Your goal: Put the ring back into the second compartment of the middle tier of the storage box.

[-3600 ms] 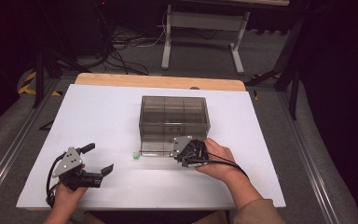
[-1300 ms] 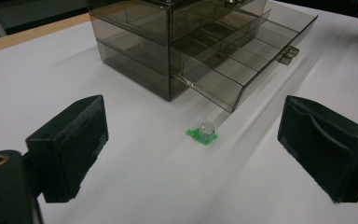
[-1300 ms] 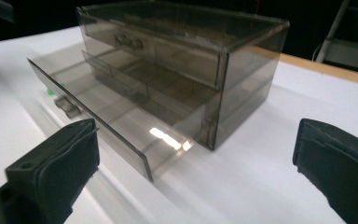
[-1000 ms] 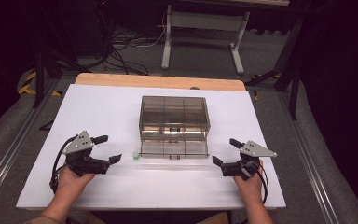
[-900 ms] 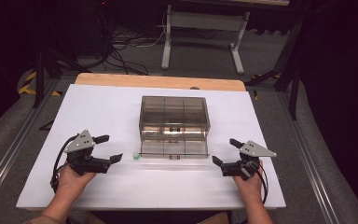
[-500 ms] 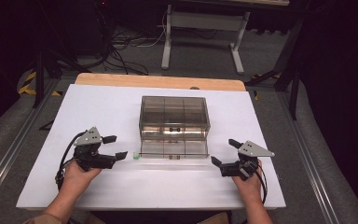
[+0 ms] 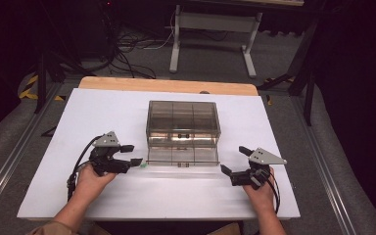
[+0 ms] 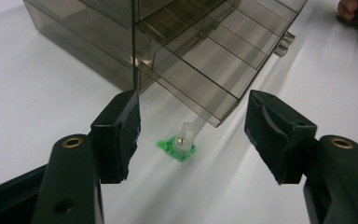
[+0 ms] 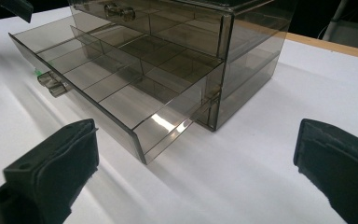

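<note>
1. Worktop is carrying a smoky drawer box at its middle.
2. Bottom drawer of the box is sitting pulled out toward the person, likely ready to take a part.
3. Left tongs are half open, jaws just been closing, straddling a green part without gripping, just off the drawer's front corner.
4. Right tongs are waiting wide open, empty, at the drawer's other corner.
</note>
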The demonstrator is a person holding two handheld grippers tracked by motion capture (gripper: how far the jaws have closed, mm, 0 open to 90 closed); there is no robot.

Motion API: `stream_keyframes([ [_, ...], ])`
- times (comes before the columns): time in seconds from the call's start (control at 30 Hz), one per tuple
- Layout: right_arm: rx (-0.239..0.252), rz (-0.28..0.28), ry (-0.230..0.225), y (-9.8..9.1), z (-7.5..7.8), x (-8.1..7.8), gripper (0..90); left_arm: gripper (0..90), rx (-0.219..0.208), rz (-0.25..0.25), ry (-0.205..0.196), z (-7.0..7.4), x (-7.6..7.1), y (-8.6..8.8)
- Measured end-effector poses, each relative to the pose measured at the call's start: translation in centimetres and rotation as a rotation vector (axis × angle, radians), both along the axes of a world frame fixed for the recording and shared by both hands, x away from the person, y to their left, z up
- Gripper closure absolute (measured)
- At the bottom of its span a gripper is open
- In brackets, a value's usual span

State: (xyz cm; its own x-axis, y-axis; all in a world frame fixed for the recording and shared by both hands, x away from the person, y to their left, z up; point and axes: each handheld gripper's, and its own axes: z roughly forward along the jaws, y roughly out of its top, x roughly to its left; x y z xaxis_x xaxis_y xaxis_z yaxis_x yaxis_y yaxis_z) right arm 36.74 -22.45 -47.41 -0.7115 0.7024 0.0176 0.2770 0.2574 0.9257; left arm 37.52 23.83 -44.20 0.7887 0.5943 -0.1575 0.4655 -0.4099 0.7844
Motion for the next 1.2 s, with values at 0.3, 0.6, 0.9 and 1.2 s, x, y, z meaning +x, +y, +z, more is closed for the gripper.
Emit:
stream_keyframes([
  [0.3,-0.007,0.008,0.011,0.2,-0.1,0.0,0.7,45.9,0.019,-0.008,0.033,-0.6,0.7,-0.6],
  [0.6,-0.006,0.01,0.011,0.2,-0.1,0.0,0.7,52.4,0.05,0.001,0.069,-1.5,1.2,-0.9],
  [0.9,-0.01,0.012,0.01,0.2,-0.1,0.0,0.7,62.2,0.095,-0.003,0.092,-2.0,1.4,-1.4],
  [1.2,-0.016,0.012,0.008,0.3,-0.1,0.0,0.8,73.8,0.13,-0.022,0.102,-2.3,1.4,-1.8],
])
